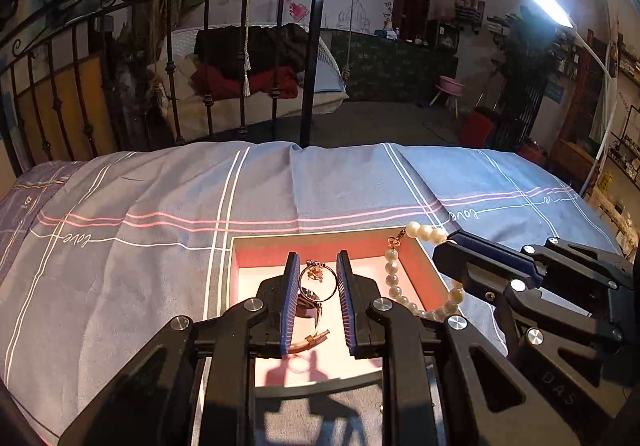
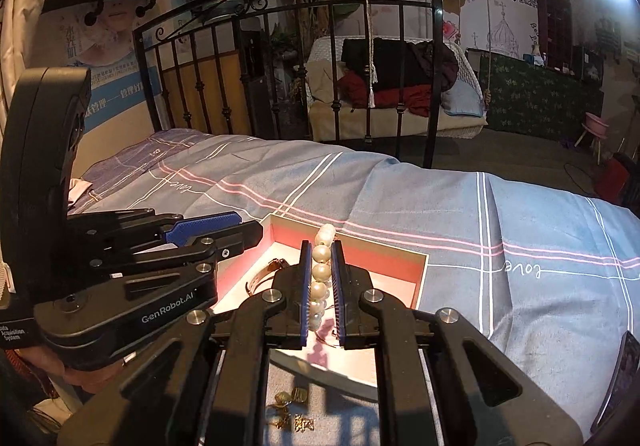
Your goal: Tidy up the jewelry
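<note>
A shallow pink-lined box lies on the bed. My left gripper hangs over it with a thin gold ring between its blue pads; the ring spans the gap, touching at least the left pad. A watch with a band lies in the box below it. My right gripper is shut on a pearl bracelet, held above the box. In the left wrist view the pearls drape over the box's right wall from the right gripper.
Small gold pieces lie on the bedspread in front of the box. The grey-blue striped bedspread spreads all round. A black iron bed frame stands behind. A lamp shines at the right.
</note>
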The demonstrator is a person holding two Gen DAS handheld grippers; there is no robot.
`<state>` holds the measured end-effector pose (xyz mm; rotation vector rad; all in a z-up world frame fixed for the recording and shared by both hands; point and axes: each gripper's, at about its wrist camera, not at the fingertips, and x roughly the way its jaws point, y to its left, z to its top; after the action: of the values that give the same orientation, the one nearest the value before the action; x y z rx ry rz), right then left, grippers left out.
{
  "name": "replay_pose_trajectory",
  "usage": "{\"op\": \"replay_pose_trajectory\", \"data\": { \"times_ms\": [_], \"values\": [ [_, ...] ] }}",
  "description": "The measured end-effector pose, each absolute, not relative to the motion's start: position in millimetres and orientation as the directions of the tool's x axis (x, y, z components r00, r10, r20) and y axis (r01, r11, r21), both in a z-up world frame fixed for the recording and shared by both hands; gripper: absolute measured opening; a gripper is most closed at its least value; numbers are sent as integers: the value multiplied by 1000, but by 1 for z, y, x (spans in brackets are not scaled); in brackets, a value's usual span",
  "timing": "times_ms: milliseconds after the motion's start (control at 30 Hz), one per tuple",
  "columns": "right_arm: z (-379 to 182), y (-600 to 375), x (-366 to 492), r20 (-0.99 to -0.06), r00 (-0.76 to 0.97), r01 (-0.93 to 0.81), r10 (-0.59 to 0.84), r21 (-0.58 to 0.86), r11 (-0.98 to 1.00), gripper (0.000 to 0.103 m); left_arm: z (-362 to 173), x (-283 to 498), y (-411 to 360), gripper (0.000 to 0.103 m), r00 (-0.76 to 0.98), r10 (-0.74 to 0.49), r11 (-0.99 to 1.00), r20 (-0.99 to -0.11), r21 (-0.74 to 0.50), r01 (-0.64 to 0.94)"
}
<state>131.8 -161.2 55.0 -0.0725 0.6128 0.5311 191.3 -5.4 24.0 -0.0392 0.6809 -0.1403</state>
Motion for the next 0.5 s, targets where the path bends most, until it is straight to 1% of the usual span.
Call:
{"op": "replay_pose_trajectory", "data": {
  "times_ms": [233, 500],
  "values": [
    [37, -158, 161, -611, 669, -469, 424, 96, 878, 10, 12, 215, -10, 18, 742, -127, 992, -659, -63, 113],
    [19, -161, 171, -641, 648, -457, 410, 103, 884, 10, -1, 235, -10, 18, 706, -129, 991, -696, -74, 108]
  ]
}}
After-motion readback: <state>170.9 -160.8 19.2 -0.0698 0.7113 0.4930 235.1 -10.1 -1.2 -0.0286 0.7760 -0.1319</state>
